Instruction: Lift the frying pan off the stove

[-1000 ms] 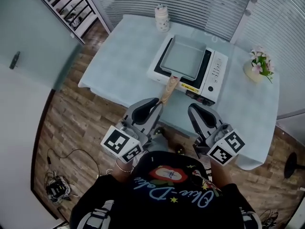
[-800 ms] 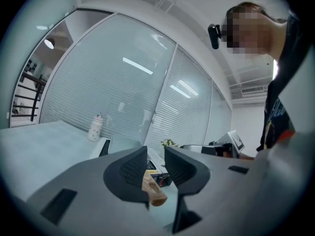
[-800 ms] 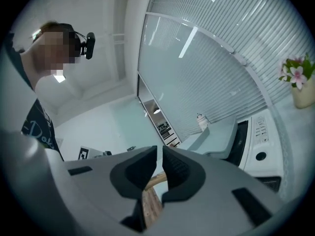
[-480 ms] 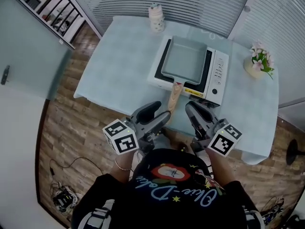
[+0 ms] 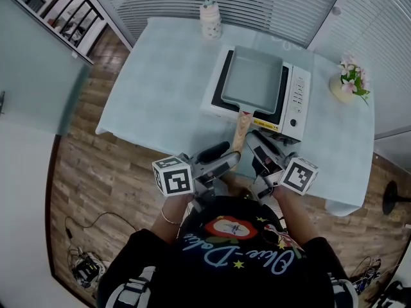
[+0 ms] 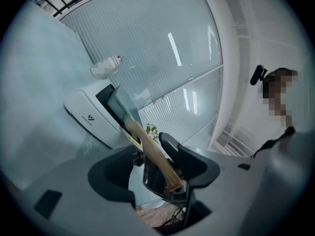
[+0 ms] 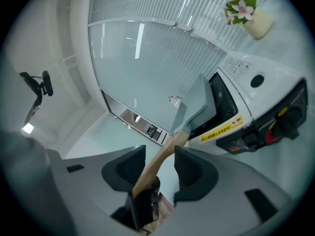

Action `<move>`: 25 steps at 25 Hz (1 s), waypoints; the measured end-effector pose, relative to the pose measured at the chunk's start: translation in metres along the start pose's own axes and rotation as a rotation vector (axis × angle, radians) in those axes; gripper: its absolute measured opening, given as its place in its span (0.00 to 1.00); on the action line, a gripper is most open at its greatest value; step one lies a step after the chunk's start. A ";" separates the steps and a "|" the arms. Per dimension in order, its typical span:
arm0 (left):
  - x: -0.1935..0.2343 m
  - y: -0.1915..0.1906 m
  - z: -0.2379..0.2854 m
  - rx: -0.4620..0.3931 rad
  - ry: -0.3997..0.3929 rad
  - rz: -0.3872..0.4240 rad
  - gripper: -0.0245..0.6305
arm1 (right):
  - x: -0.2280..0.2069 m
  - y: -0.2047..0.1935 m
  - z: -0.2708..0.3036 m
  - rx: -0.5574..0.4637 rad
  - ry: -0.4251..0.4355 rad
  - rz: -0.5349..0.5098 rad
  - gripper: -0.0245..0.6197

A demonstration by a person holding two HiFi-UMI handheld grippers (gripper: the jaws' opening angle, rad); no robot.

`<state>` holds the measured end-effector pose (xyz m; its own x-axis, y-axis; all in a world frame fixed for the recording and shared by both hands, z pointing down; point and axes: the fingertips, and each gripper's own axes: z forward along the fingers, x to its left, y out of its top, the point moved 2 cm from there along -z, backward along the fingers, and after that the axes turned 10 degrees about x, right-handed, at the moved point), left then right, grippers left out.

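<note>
Guessing the frying pan [image 5: 252, 81] is stiff and nose-heavy, so grab its wooden handle [image 5: 240, 128], sitting ungripped inside the opening jaws of left gripper [image 5: 228, 154] and right gripper [image 5: 257, 145].

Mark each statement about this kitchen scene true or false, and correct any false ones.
1. The frying pan sits on the stove. True.
2. The pan is round. False: it is rectangular.
3. The pan's wooden handle points toward the person. True.
4. The flower pot stands on top of the stove. False: it stands on the table, to the right of the stove.
5. The wooden handle passes between the jaws of the right gripper. True: the jaws are opening and the pads are not pressing on it.
</note>
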<state>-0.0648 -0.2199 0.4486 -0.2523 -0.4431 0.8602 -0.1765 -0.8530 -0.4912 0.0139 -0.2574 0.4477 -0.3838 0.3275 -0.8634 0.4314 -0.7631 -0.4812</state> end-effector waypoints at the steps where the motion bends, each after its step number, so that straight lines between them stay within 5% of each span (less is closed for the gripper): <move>1: 0.000 -0.002 0.002 0.005 -0.021 -0.019 0.44 | -0.003 0.001 0.004 -0.002 0.011 0.022 0.31; 7: 0.000 -0.010 0.012 0.033 -0.098 -0.099 0.44 | -0.021 0.001 0.019 -0.020 0.067 0.185 0.37; 21: -0.005 -0.012 0.027 0.082 -0.247 -0.330 0.44 | -0.034 0.005 0.040 -0.030 0.155 0.334 0.38; 25: -0.003 -0.015 0.029 0.090 -0.262 -0.360 0.32 | -0.030 0.004 0.046 -0.011 0.244 0.393 0.34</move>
<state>-0.0337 -0.2135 0.4570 0.0618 -0.1587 0.9854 -0.1228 -0.9810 -0.1503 -0.0103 -0.2958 0.4790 0.0135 0.1372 -0.9905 0.5148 -0.8501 -0.1108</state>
